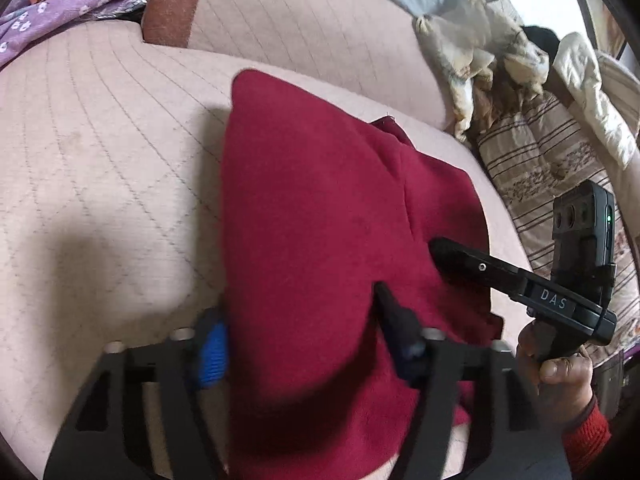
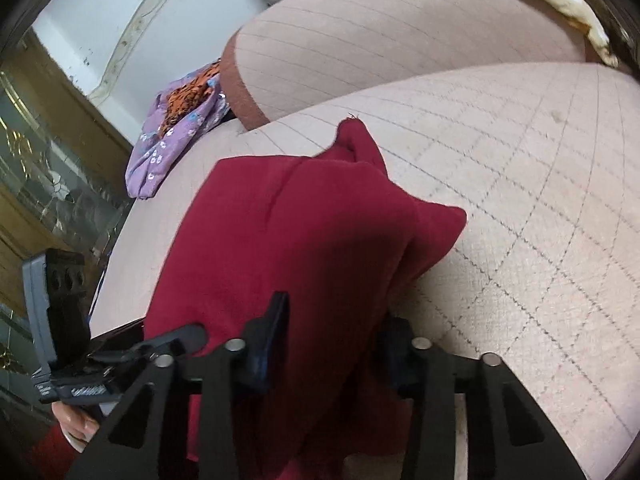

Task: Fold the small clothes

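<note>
Left wrist view, left to right. A purple floral cloth [image 1: 48, 12] with an orange patterned piece lies at the far left corner of the pale quilted cushion [image 1: 100, 152]. A brown band [image 1: 176, 0] runs down the cushion's backrest. The red garment [image 1: 320, 208] lies on the seat cushion, its near part passing between the fingers of the left gripper [image 1: 298, 332]. The jaws stand wide apart, one blue-padded finger at each edge of the fabric; whether they clamp it cannot be told. To the right, the right gripper [image 1: 448, 256] rests its tip on the garment, held by the right hand [image 1: 556, 372]. Further right lies a striped cushion [image 1: 532, 168] with crumpled cream bedding [image 1: 480, 68] above it.

Right wrist view, left to right. The left gripper's body appears at lower left beside a glass cabinet [image 2: 48, 160]. The purple floral cloth sits at the cushion's far edge. The red garment drapes between the right gripper's spread fingers; grip cannot be confirmed.
</note>
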`<state>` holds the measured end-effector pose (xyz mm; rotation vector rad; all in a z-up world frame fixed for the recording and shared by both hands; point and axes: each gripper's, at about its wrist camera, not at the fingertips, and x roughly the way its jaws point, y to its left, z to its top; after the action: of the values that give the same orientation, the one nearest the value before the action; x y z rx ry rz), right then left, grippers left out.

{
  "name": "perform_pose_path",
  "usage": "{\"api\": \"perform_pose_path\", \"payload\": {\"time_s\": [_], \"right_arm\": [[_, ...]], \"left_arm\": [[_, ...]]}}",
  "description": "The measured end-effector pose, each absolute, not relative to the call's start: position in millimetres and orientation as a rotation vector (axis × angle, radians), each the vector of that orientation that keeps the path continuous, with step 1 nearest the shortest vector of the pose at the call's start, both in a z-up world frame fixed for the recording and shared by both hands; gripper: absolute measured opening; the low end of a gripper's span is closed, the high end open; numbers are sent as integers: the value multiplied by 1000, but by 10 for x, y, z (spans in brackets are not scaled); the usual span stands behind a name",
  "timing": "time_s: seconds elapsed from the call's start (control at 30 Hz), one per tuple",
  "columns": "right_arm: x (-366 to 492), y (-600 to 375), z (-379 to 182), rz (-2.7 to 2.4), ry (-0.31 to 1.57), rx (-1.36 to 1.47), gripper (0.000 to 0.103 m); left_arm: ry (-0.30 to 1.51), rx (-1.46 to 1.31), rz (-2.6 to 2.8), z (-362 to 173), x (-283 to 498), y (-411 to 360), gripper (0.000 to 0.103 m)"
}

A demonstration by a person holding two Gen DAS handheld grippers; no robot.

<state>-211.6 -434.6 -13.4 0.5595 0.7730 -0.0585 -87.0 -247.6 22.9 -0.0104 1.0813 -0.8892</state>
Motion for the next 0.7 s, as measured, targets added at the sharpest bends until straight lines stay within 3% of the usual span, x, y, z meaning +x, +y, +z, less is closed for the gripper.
{"api": "perform_pose_path", "payload": {"time_s": [0.43,0.7], "right_arm": [[-2427,-3554,241,77,768,539,32],[-2540,-3055,-6,146,841,542,32]], "left_arm": [[1037,37,-822,753,-1338,-1562,46],[1049,103,-744,562,-1712,-1224,47]]}}
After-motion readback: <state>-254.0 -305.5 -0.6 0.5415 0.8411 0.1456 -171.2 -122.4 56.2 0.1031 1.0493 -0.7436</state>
